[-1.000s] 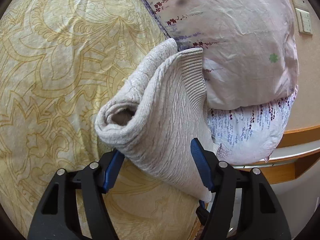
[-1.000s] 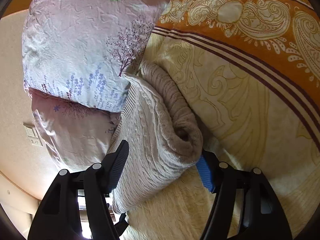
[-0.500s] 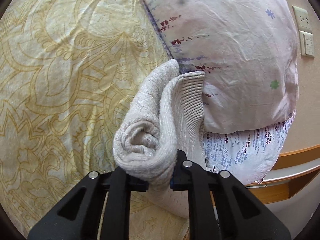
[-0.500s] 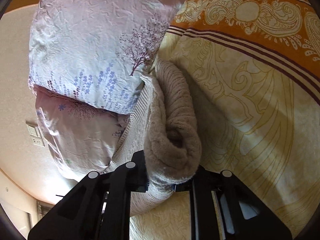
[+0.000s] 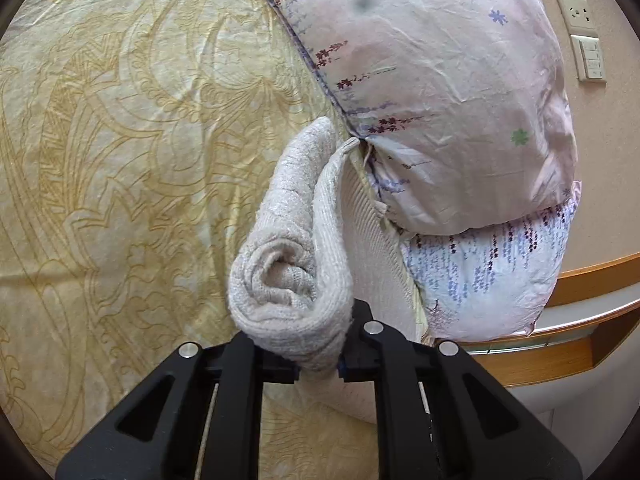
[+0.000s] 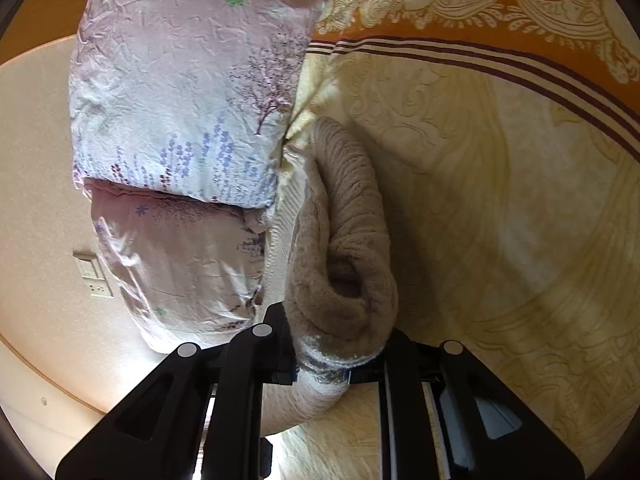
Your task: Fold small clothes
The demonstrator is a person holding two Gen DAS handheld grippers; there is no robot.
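A beige knit garment point(image 5: 296, 264), folded into a thick roll, lies on the yellow patterned bedspread point(image 5: 120, 160) against the pillows. My left gripper point(image 5: 318, 364) is shut on one end of the roll. The right wrist view shows the other end of the same garment point(image 6: 344, 264), and my right gripper point(image 6: 340, 364) is shut on it. The fingertips of both grippers are hidden by the bunched knit.
Two stacked floral pillows point(image 5: 440, 100) press against the garment, also seen in the right wrist view point(image 6: 180, 100). A wooden headboard ledge point(image 5: 580, 320) and wall sockets point(image 5: 580, 36) lie beyond. An orange patterned band point(image 6: 480, 20) crosses the bedspread.
Both grippers went from open around the garment's ends to shut on them, squeezing the fold into a tighter roll. The garment now sits a little closer to the pillows.
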